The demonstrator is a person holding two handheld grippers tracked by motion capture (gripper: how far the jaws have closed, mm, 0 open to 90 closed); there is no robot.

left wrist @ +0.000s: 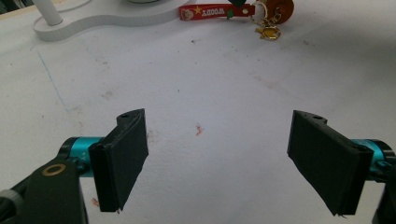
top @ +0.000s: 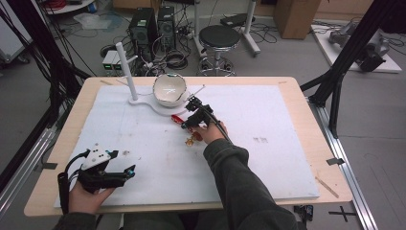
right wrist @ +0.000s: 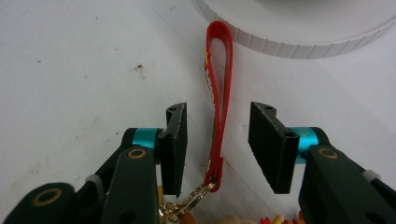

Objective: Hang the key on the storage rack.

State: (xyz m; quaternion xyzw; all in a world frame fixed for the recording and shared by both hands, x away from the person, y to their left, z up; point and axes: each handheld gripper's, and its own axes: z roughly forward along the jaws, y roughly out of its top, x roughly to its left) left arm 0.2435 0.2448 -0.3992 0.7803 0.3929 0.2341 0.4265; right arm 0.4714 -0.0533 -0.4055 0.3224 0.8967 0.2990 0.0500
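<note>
A red keychain strap (right wrist: 219, 93) lies on the white board just in front of a round white stand base (right wrist: 299, 32). A gold clip and small charms hang off its near end. My right gripper (right wrist: 217, 140) straddles the strap near that clip, with a gap on each side, so the pads do not press it. From above, the right gripper (top: 186, 123) sits over the strap (top: 177, 118) at mid-table. My left gripper (top: 129, 170) rests at the front left, open with nothing between its jaws (left wrist: 217, 158). Far ahead of it lies the strap (left wrist: 208, 11).
A white bowl (top: 169, 88) sits on the white stand base (top: 158, 106), with an upright white post (top: 125, 67) at its left. The white board (top: 268, 143) covers most of the wooden table. A stool and computer cases stand on the floor beyond.
</note>
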